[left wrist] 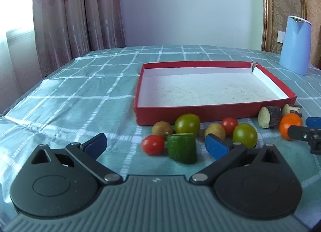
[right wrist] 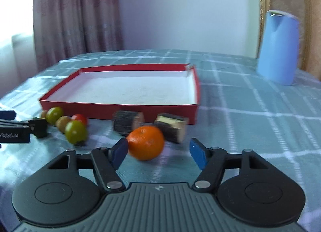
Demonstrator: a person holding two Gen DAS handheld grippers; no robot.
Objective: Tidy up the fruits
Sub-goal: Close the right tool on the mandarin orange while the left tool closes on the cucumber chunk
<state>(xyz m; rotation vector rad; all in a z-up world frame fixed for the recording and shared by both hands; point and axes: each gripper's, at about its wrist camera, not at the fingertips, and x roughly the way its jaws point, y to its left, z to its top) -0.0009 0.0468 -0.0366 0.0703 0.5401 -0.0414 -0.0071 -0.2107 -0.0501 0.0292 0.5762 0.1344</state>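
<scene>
A shallow red box [left wrist: 200, 114] [right wrist: 120, 109] with a white inside lies on the checked tablecloth and holds nothing. In front of it lie two red tomatoes [left wrist: 152, 145], two green tomatoes [left wrist: 187, 124], two brown round fruits [left wrist: 215, 130], a cucumber piece [left wrist: 182, 150], two dark-skinned cut chunks [left wrist: 269, 116] [right wrist: 128, 124] and an orange [left wrist: 289, 126] [right wrist: 146, 142]. My left gripper [left wrist: 156, 145] is open, with the red tomato and cucumber piece between its fingers. My right gripper [right wrist: 159, 152] is open around the orange; its left finger [right wrist: 120, 151] touches the orange.
A light blue jug [left wrist: 295, 45] [right wrist: 277, 48] stands at the back right of the table. Curtains hang behind on the left. The left gripper's body shows at the left edge of the right wrist view [right wrist: 14, 131].
</scene>
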